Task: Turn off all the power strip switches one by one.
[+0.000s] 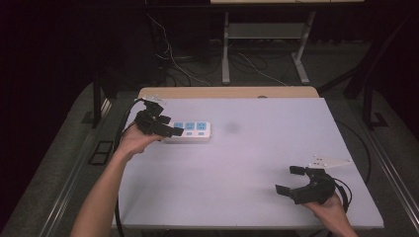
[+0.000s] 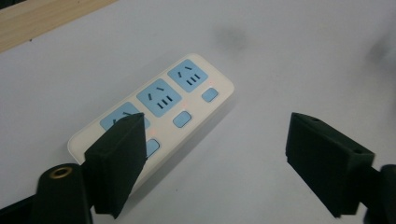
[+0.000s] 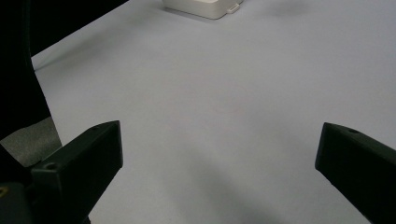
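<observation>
White power strip (image 1: 190,131) flat on the surface (image 1: 237,168), left gripper (image 1: 170,131) over its near end, fingers (image 2: 122,158) spread wide, one above the strip's end, nothing gripped, right gripper (image 1: 291,180) well apart, fingers (image 3: 88,163) wide open, holding nothing

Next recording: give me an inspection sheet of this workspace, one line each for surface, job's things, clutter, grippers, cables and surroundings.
Surface: white table top, a faint grey smudge near its far middle.
Job's things: white power strip with three blue sockets, lying flat at far left.
Clutter: nothing seen.
Grippers: left gripper over the strip's near end, jaws apart, no grip; right gripper open at near right, holding nothing.
Cables: black gripper cable at left; loose wires on the floor behind.
Surroundings: dark room, grey floor, metal stand legs.
</observation>
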`<state>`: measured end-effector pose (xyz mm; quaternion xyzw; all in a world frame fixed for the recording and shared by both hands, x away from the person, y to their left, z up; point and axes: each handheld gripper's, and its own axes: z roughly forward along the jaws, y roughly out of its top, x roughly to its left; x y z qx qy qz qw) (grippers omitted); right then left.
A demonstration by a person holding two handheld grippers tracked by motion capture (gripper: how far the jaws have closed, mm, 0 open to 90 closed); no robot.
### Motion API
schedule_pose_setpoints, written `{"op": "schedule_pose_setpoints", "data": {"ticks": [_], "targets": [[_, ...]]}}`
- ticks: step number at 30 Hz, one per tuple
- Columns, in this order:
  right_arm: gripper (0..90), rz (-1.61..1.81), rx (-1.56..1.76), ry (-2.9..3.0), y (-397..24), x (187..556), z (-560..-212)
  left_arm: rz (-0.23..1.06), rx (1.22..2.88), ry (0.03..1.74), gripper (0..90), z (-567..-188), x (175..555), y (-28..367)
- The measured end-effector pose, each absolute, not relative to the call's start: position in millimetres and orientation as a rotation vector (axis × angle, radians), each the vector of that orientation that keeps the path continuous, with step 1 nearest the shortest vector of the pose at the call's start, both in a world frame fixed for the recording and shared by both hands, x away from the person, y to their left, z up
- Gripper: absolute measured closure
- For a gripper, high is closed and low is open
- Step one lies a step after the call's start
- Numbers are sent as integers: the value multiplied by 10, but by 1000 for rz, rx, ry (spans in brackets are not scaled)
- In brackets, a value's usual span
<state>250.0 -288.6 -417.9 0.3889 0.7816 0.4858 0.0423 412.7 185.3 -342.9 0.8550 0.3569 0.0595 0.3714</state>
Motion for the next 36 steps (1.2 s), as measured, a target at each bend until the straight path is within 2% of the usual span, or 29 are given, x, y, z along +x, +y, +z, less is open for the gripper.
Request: {"op": "schedule_pose_setpoints", "data": {"ticks": [6, 11, 12, 14, 17, 29, 36], "targets": [[6, 1491, 1192, 2389, -2887, 2500, -4181, 137, 2178, 946, 322, -3504, 4206, 1853], [6, 1489, 1193, 2390, -2885, 2502, -4187, 142, 2175, 961, 386, -3569, 4259, 1823], [6, 1488, 1191, 2391, -2885, 2501, -4188, 144, 2174, 961, 440, -3581, 4270, 1821], [6, 1489, 1190, 2391, -2886, 2500, -4187, 152, 2173, 966, 466, -3605, 4289, 1816], [6, 1490, 1191, 2389, -2890, 2497, -4186, 144, 2169, 970, 572, -3648, 4329, 1831], [6, 1491, 1189, 2380, -2905, 2497, -4189, 150, 2162, 1030, 862, -3811, 4444, 1896], [6, 1486, 1192, 2384, -2899, 2507, -4197, 145, 2167, 1075, 888, -3938, 4490, 1923]]}}
